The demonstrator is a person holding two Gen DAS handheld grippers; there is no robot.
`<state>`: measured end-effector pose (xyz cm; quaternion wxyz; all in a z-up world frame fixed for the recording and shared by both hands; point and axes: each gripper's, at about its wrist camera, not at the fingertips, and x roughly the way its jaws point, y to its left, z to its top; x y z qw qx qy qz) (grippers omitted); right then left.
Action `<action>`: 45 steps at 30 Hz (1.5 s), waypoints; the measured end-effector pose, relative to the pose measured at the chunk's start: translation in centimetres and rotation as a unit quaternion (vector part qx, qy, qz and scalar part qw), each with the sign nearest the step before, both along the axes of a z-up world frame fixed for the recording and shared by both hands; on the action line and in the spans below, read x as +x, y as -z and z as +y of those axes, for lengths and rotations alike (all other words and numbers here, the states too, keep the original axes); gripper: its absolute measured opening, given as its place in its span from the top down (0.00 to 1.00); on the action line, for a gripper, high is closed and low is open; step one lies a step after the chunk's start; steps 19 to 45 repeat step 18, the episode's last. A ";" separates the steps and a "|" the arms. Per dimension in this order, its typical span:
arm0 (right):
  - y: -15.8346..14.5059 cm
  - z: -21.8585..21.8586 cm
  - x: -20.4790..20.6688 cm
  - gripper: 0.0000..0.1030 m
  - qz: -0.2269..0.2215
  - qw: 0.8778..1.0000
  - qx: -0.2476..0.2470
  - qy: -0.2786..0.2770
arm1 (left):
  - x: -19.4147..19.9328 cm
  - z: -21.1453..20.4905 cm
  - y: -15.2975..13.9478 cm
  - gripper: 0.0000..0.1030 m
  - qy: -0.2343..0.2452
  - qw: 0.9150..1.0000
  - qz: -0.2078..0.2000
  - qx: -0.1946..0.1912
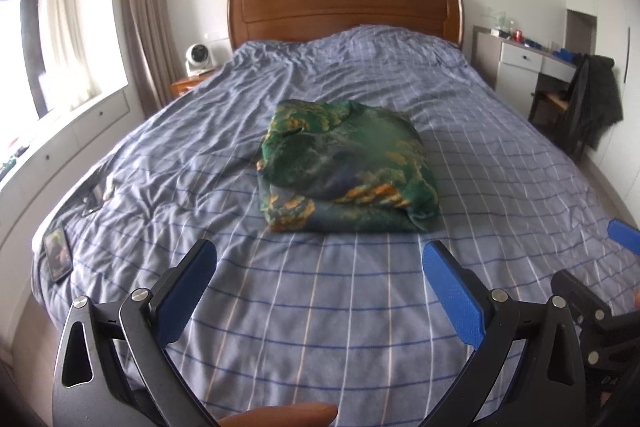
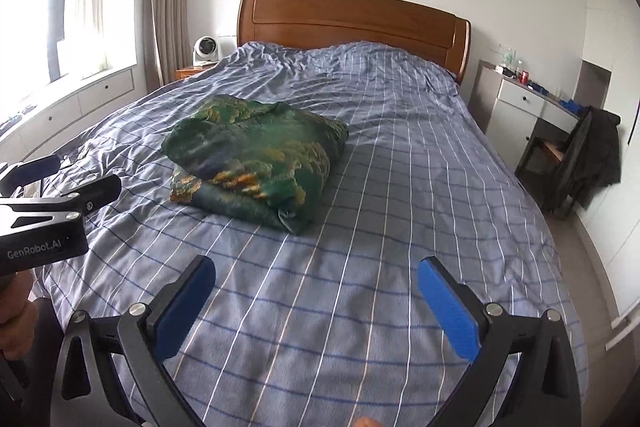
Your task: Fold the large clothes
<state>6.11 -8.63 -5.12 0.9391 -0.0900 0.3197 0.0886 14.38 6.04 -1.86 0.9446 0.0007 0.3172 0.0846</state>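
Note:
A green garment with orange and blue print [image 1: 344, 167] lies folded in a compact bundle on the blue checked bed cover [image 1: 320, 307]. It also shows in the right wrist view [image 2: 256, 163], left of centre. My left gripper [image 1: 320, 263] is open and empty, held above the cover short of the bundle. My right gripper [image 2: 316, 279] is open and empty, to the right of the bundle and nearer the foot of the bed. The left gripper also shows at the left edge of the right wrist view [image 2: 64, 179].
A wooden headboard [image 1: 344, 11] stands at the far end. A phone [image 1: 58, 253] lies near the bed's left edge. A nightstand with a white fan [image 1: 199, 59] is at the left, a desk [image 1: 524, 59] and a chair with a dark jacket [image 1: 592, 103] at the right.

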 end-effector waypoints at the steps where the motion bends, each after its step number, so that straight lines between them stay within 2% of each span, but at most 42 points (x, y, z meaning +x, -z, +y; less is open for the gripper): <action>1: 0.0 0.0 -0.3 0.00 0.001 1.000 0.000 0.000 | -0.2 0.0 0.1 0.00 0.001 1.000 0.003 0.000; 11: 0.3 1.0 -2.5 0.00 -0.004 1.000 -0.028 -0.009 | -1.3 0.4 1.1 0.00 0.008 1.000 0.010 -0.013; 15: 0.3 1.2 -2.5 0.00 -0.004 1.000 -0.026 -0.012 | -1.8 0.5 1.1 0.00 -0.002 1.000 0.003 -0.015; 18: 0.3 1.3 -2.5 0.00 -0.005 1.000 -0.024 -0.012 | -2.1 0.3 1.0 0.01 -0.012 1.000 -0.004 -0.003; 45: 0.3 1.3 -2.5 0.00 -0.005 1.000 -0.024 -0.012 | -2.1 0.3 1.0 0.01 -0.012 1.000 -0.004 -0.003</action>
